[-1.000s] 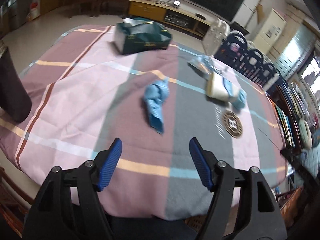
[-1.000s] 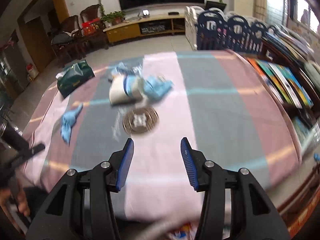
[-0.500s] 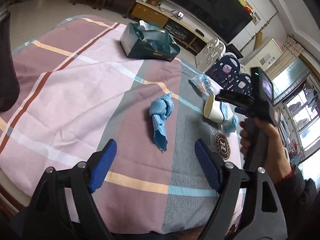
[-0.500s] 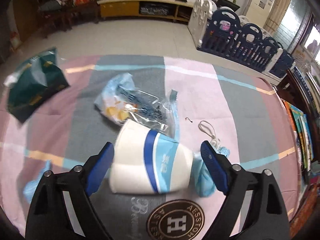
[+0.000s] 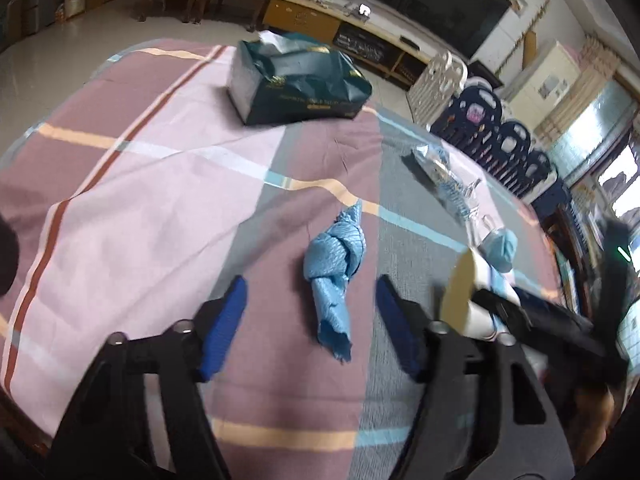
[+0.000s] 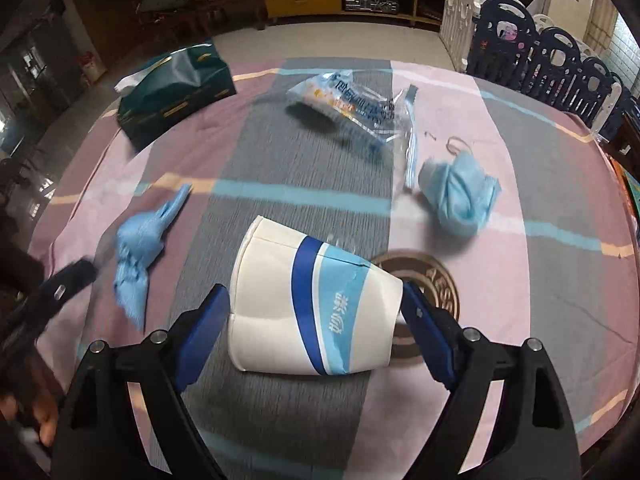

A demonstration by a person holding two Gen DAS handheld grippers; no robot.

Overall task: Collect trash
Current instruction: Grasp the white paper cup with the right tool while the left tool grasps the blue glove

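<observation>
A white and blue paper cup (image 6: 312, 312) lies on its side between the wide-open fingers of my right gripper (image 6: 316, 324); the pads stand at its two ends. The cup also shows in the left wrist view (image 5: 466, 292). A knotted blue cloth (image 5: 334, 268) lies on the table between the open fingers of my left gripper (image 5: 310, 320); it also shows in the right wrist view (image 6: 140, 248). A crumpled blue face mask (image 6: 460, 192) and a clear plastic wrapper (image 6: 352, 108) lie farther back.
A dark green tissue pack (image 5: 296, 80) stands at the far side of the striped tablecloth (image 5: 140, 184). A round brown logo (image 6: 428, 276) is printed by the cup. A dark blue playpen fence (image 6: 552, 56) runs beyond the table's right edge.
Both grippers have moved forward and down. The right gripper's fingers now straddle the paper cup. The left gripper has closed in on the blue cloth.
</observation>
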